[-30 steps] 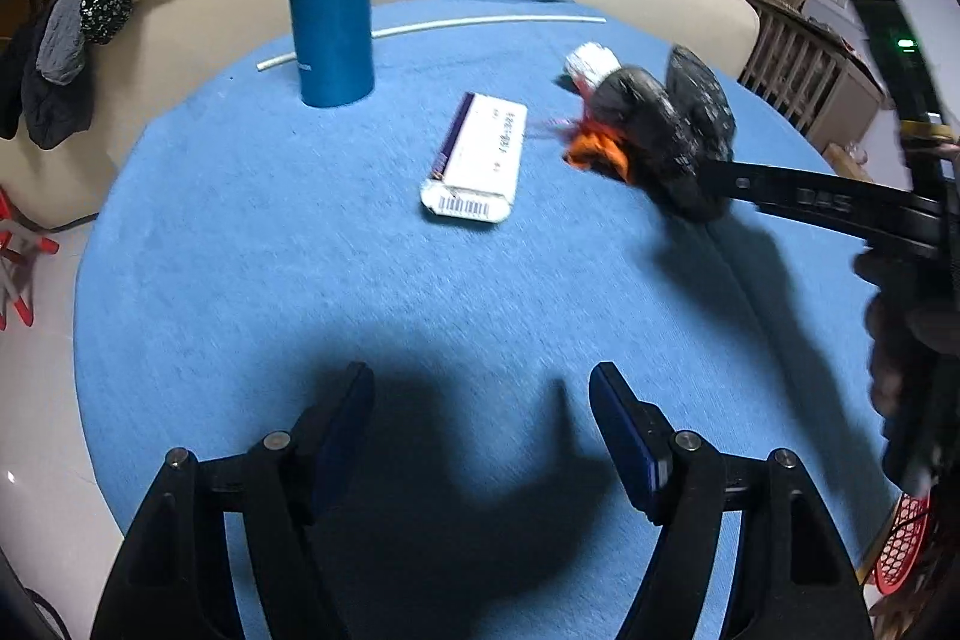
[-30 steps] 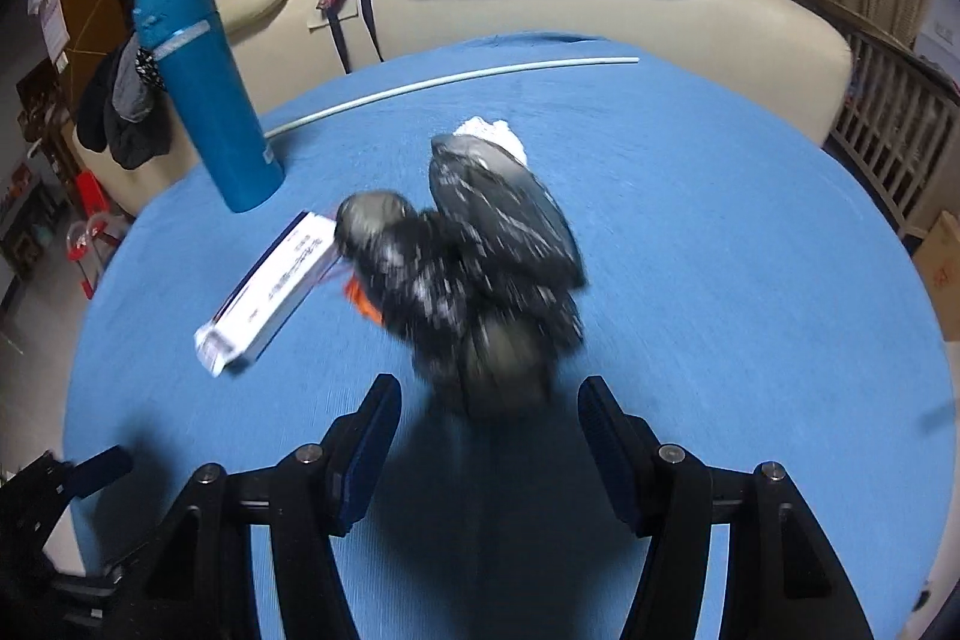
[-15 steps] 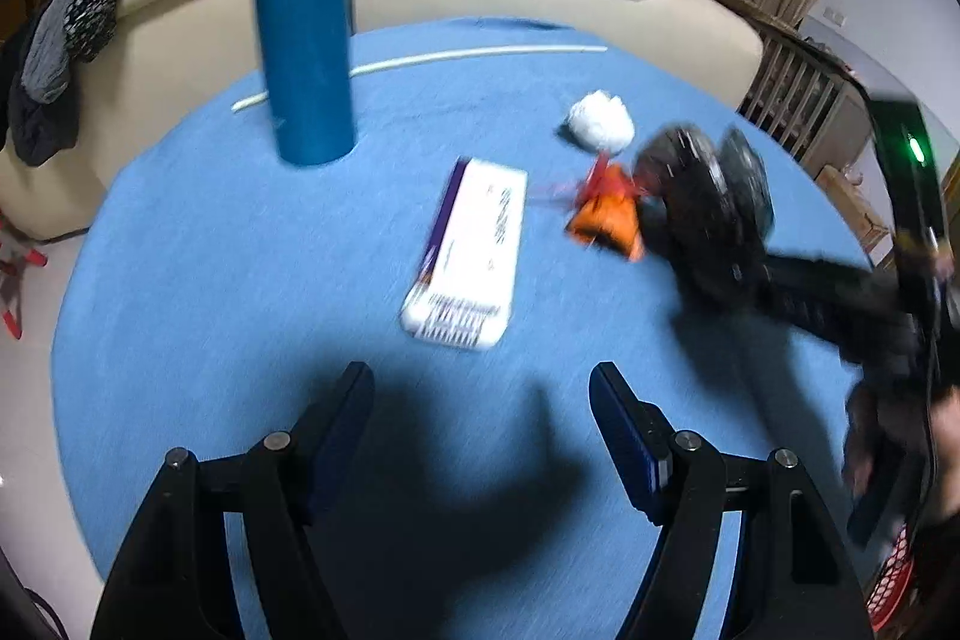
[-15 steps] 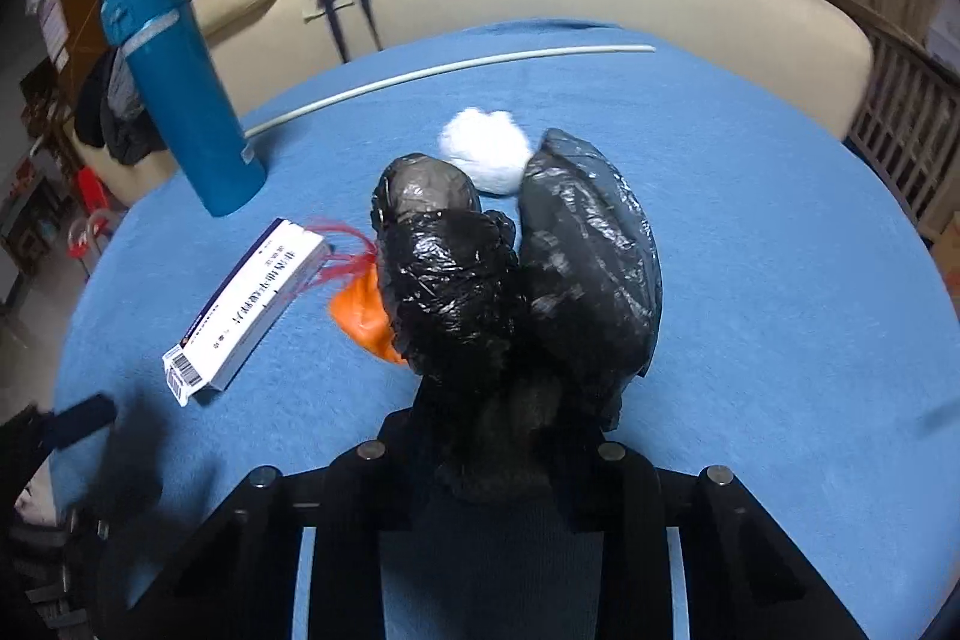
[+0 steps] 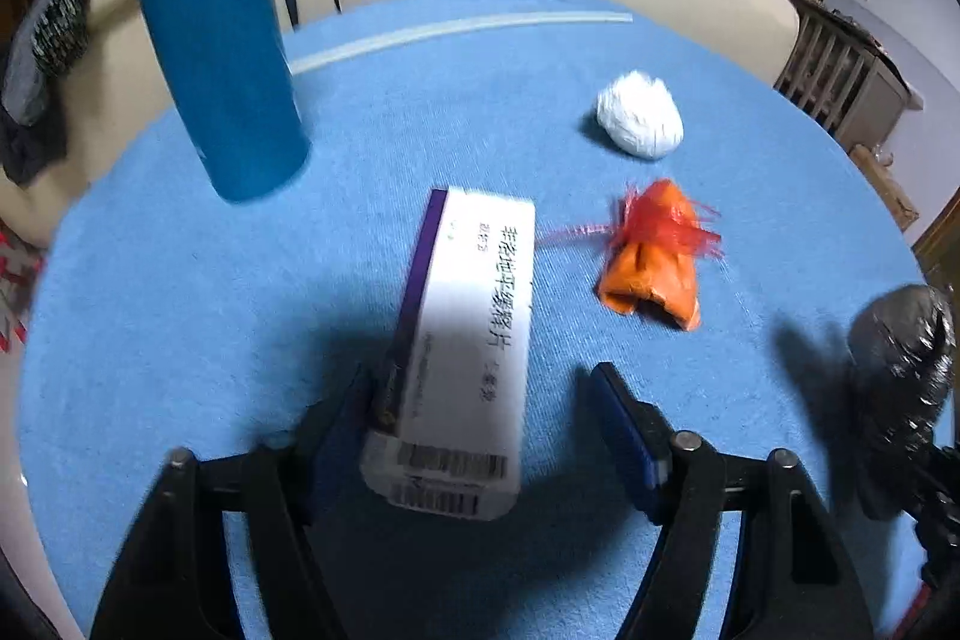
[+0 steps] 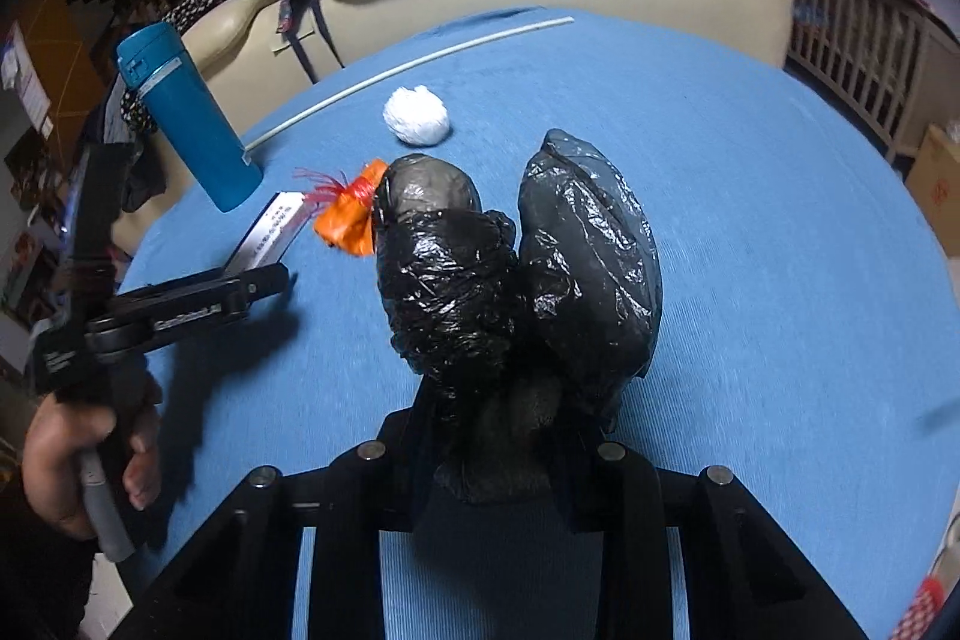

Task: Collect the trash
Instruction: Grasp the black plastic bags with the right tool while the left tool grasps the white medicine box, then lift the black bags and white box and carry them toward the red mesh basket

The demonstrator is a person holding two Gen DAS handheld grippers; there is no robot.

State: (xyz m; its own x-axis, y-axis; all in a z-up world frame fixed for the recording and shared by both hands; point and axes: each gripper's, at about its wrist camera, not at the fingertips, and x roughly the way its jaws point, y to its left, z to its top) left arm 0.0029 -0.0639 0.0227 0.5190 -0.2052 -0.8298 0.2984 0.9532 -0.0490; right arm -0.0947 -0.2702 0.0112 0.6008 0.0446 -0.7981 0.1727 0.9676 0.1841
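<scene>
Between the pads of the right gripper [image 6: 498,436] a black plastic bag [image 6: 516,280] was clamped, so one item was secured. At the left gripper [image 5: 480,430], the jaws had just been closing around a white carton [image 5: 462,340], the right pad apparently not yet touching. An orange wrapper [image 5: 654,268] and a white paper ball [image 5: 639,121] lay uncollected on the blue table [image 5: 180,310]

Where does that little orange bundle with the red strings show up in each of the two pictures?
Left wrist view: the orange bundle lies right of centre, beside the white box.
Right wrist view: it lies left of centre, partly behind the black bag.
Shared landmark: the white paper ball just beyond it.
</scene>
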